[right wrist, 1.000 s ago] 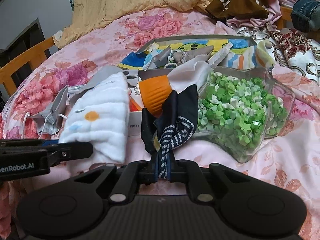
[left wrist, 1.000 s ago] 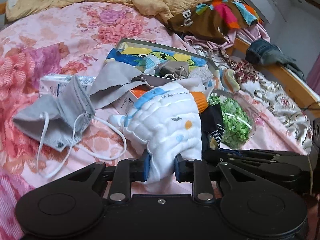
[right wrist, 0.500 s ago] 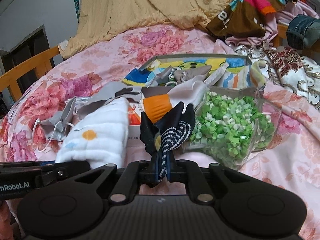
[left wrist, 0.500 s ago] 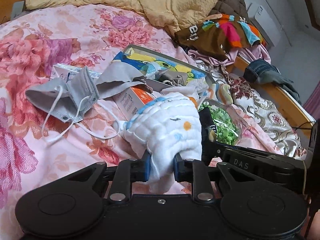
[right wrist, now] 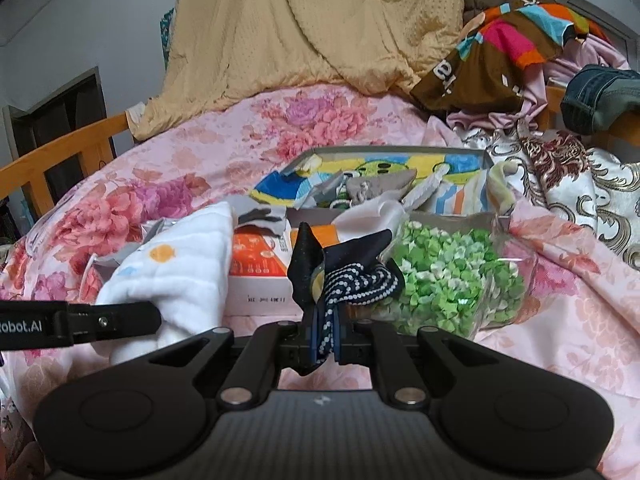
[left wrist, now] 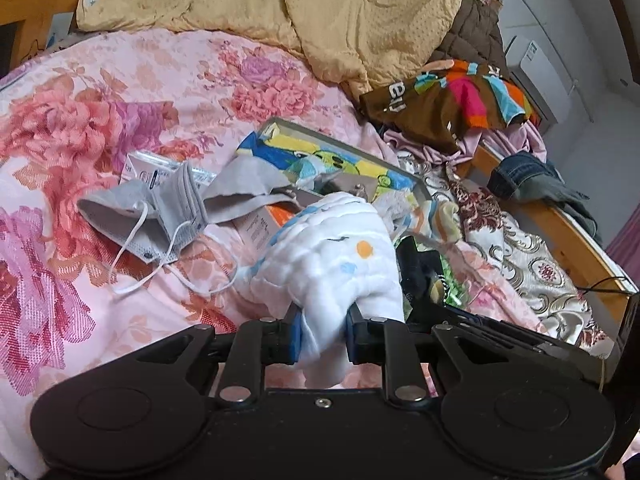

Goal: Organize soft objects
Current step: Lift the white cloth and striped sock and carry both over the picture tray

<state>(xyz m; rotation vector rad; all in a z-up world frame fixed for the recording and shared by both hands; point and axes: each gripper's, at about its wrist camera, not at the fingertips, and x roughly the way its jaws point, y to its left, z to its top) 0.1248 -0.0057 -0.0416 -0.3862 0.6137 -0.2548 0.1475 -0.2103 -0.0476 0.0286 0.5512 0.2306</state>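
white quilted cloth [left wrist: 336, 264] with orange and blue dots; navy cloth [right wrist: 340, 268] with white dotted stripes; pink floral bedspread [left wrist: 120, 120]; grey mask [left wrist: 160, 208]; green and white paper stars [right wrist: 448, 276]; tan blanket [right wrist: 312, 28] across the top.

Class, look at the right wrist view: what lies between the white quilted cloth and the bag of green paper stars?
An orange-and-white box lies between the white quilted cloth and the bag of green paper stars, with the dark dotted fabric pinched by the right claw in front.
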